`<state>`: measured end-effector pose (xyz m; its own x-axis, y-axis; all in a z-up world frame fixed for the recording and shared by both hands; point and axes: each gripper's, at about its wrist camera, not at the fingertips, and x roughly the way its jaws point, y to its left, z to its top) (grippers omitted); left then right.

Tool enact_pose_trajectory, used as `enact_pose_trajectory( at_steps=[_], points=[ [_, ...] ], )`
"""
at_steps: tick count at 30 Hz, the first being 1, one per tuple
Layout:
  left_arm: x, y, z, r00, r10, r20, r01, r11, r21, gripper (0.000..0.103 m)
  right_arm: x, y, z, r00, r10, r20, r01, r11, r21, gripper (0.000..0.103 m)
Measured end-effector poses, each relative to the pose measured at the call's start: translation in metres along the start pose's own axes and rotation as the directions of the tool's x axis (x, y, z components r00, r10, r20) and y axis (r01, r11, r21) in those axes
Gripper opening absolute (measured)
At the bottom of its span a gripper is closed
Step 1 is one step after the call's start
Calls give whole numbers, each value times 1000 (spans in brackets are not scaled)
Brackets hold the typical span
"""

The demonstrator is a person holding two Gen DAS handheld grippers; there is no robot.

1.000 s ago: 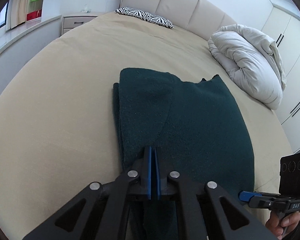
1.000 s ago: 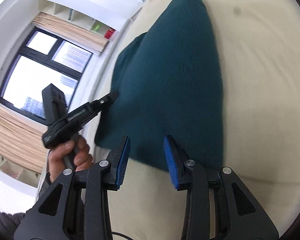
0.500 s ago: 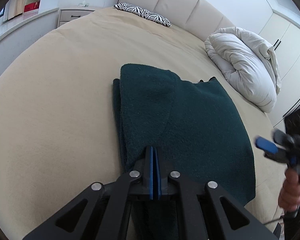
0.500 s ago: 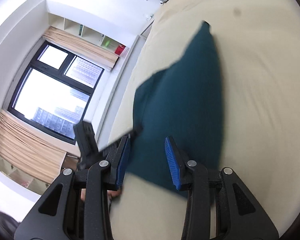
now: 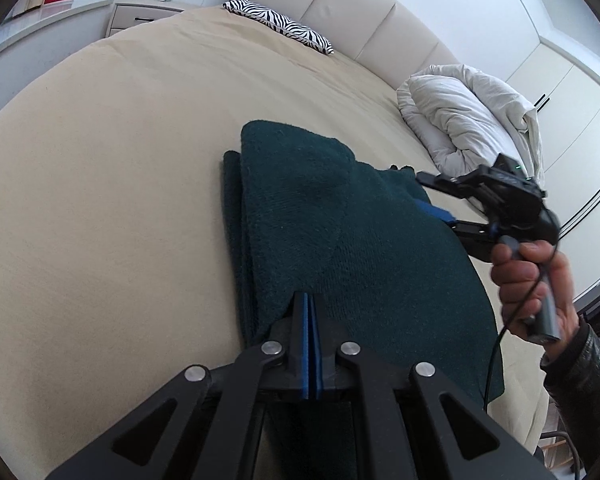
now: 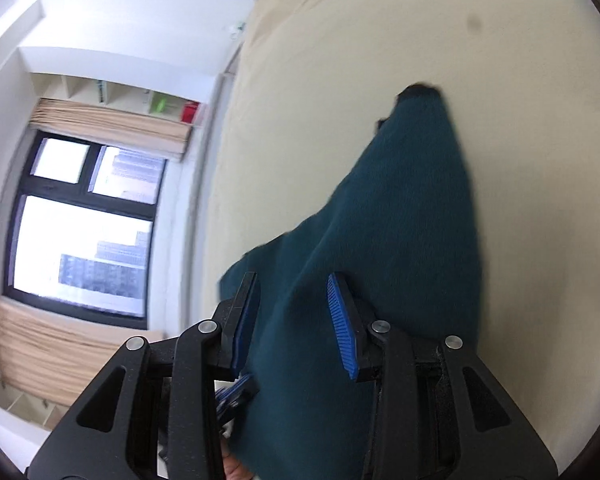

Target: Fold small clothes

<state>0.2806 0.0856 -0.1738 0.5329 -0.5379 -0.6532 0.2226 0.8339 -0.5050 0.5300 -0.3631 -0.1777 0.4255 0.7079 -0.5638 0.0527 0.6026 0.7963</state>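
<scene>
Dark green sweater [image 5: 340,232] lies folded on the beige bed [image 5: 100,184], wide bare sheet to its left and far side. Left tool [image 5: 310,312], blue pads pressed together, sits at the sweater's near edge. Right tool [image 5: 440,200] hangs spread over the right edge, cloth below its pads. Crumpled white duvet [image 5: 468,120] far right, zebra pillow [image 5: 280,24] by the headboard.

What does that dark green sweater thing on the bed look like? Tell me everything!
The dark green garment looks like soft, fuzzy knit. It lies folded in layers on the beige bed, one rounded flap on top. The left gripper, shut, pinches its near edge. The right gripper hangs open over its far side, one blue pad close to the cloth.
</scene>
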Motion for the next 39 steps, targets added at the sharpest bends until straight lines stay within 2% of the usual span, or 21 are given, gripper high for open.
enact_pose_trajectory(
  at_steps=[2,4,7,9,10,11,14,16,18,21,23,25,26,29,31,32,34,37,39],
  points=[
    [0,0,0,1000,-1,0,1,1000,2,7,0,-22,12,1000,1,4,-1,999,54,33],
    [0,2,-1,1000,-6,2,6,1000,1,7,-7,-42,17,999,41,35,-45,994,103,28],
    [-1,6,-2,1000,-21,5,21,1000,-15,7,-31,-53,19,989,-25,147,5,991,136,28],
    [-2,7,-3,1000,-27,10,27,999,-22,7,-44,-41,15,976,-91,198,68,990,120,32],
    [-3,7,-4,1000,-27,14,28,999,-26,7,-46,-24,12,973,-113,202,101,992,69,34],
    [-3,7,-5,1000,-25,17,25,999,-28,7,-43,-9,10,978,-100,183,97,995,21,34],
    [-3,6,-6,1000,-17,20,18,999,-30,7,-18,50,-4,999,1,51,5,992,-123,35],
    [-4,5,-7,1000,-17,23,17,999,-31,7,15,89,-20,996,48,-77,-63,977,-202,44],
    [-4,6,-7,999,-25,25,26,999,-36,7,50,108,-35,983,66,-172,-104,970,-219,55],
    [-4,12,-8,998,-49,28,51,997,-58,7,96,109,-47,978,-18,-210,-30,974,-223,56],
    [-5,19,-9,997,-74,35,77,994,-74,7,109,97,-46,981,-20,-194,-15,984,-178,54],
    [-5,19,-9,996,-83,38,86,993,-78,7,106,88,-35,986,33,-162,-53,991,-126,48],
    [-5,19,-9,996,-82,40,85,994,-75,7,102,85,-30,988,49,-147,-64,993,-99,48],
    [-6,19,-10,996,-81,42,84,994,-75,7,76,85,-26,997,18,-71,-26,993,-114,50],
    [-6,19,-10,996,-82,43,85,993,-79,7,47,83,-31,996,69,-49,-74,992,-104,52],
    [-6,19,-10,996,-82,44,85,993,-82,7,30,81,-39,991,123,-60,-129,987,-100,53],
    [-7,17,-10,996,-76,45,79,994,-80,7,4,76,-64,979,177,-101,-189,974,-125,53],
    [-5,14,-12,997,-64,45,67,995,-76,7,-18,61,-116,956,200,-213,-238,955,-174,56],
    [-4,14,-11,997,-58,41,61,995,-78,7,-19,44,-147,948,176,-264,-230,955,-186,57]
  ],
)
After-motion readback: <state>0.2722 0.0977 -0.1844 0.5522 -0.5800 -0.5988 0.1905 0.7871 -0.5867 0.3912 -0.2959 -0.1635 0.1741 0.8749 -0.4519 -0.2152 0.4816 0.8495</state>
